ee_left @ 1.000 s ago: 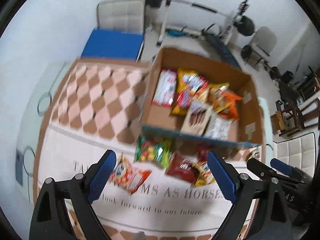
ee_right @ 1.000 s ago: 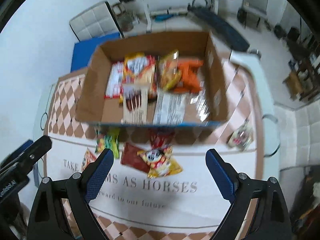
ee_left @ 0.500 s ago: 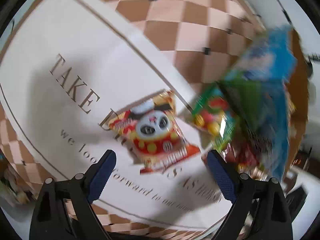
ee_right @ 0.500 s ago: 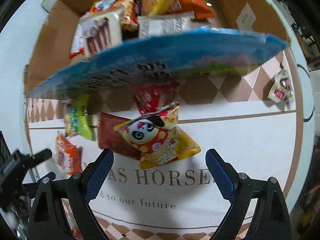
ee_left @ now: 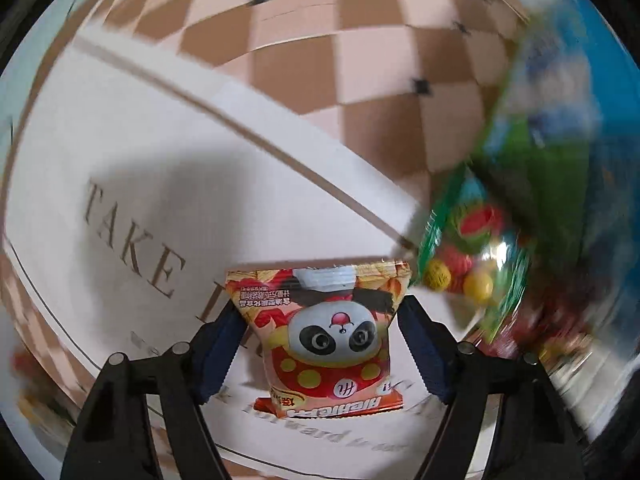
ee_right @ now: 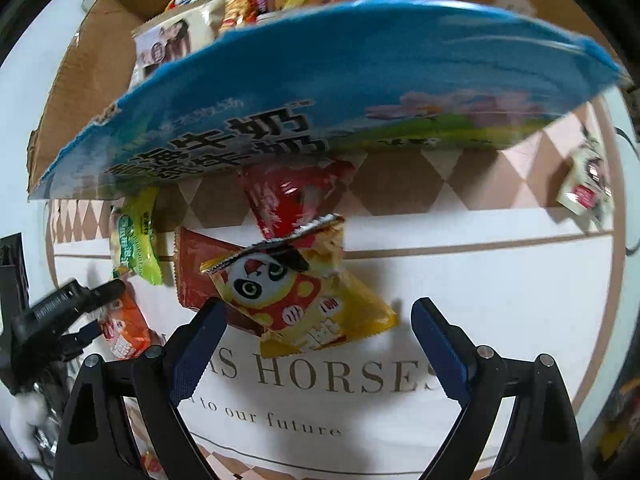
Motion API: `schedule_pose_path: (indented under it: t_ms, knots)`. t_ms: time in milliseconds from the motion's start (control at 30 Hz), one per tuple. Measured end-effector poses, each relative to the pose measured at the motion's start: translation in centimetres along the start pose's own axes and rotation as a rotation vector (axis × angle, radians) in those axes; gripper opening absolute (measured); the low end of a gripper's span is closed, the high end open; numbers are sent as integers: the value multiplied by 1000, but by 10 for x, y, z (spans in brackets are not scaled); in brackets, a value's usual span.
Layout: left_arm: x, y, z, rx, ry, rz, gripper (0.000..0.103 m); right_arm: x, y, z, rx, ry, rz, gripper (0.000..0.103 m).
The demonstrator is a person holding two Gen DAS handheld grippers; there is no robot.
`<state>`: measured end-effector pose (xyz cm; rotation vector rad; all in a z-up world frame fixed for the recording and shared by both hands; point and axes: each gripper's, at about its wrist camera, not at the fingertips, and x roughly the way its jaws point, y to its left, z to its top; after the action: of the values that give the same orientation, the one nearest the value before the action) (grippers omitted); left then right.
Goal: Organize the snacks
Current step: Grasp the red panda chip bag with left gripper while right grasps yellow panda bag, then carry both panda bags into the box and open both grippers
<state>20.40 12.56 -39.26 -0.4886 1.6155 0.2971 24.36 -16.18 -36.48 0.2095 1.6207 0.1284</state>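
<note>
An orange-red panda snack packet (ee_left: 328,332) lies on the lettered tablecloth (ee_left: 160,184). My left gripper (ee_left: 320,308) points straight down over it with its jaws closing, and both blue pads touch the packet's sides. In the right wrist view a yellow panda packet (ee_right: 304,300) lies on a dark red packet (ee_right: 196,264). My right gripper (ee_right: 318,312) hangs open just above it, with its fingers wide of the packet. The cardboard snack box (ee_right: 320,80), with a blue printed side, stands right behind and holds several packets.
A green candy bag (ee_left: 468,248) lies next to the box, to the right of the left gripper. A red packet (ee_right: 288,196) sticks out from under the box's front. A small white packet (ee_right: 584,184) lies far right. The cloth (ee_right: 500,280) nearer me is bare.
Both grippers have dropped from high above the table to just over the packets. The left one rolled and narrowed its jaws around the orange-red panda packet. The right stayed wide.
</note>
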Motion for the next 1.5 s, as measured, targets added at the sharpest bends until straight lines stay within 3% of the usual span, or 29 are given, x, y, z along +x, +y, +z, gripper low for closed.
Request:
schedule_pose_path:
  t_ms: [167, 300, 400, 567, 733, 900, 1067, 1100, 1167, 1300, 1500]
  knots:
    - [6, -27, -26, 189, -32, 90, 76, 19, 10, 9, -44, 15, 16, 95]
    - [14, -43, -41, 250, -27, 110, 76, 22, 11, 8, -44, -20, -26, 73]
    - [15, -54, -52, 276, -36, 118, 76, 21, 6, -4, -27, -16, -43, 67]
    - [14, -79, -66, 358, -45, 132, 75, 22, -6, -30, 18, 72, -56, 65]
    - [23, -108, -108, 463, -12, 148, 75, 31, -19, -53, 93, 173, -20, 65]
    - [30, -118, -128, 474, 2, 144, 76, 38, -16, -56, 97, 192, -28, 66]
    - [32, -123, -126, 460, 18, 126, 75, 43, -12, -56, 98, 199, -23, 67]
    - [32, -119, -118, 460, 15, 124, 72, 42, -13, -54, 89, 187, -26, 66]
    - [23, -108, -113, 471, -4, 120, 54, 37, -28, -59, 71, 153, -33, 62]
    - [17, -119, -113, 480, -16, 124, 49, 31, -18, -65, 48, 118, -50, 57]
    - [-19, -130, -105, 483, -38, 64, 47, 8, -13, -68, 40, 85, -9, 56]
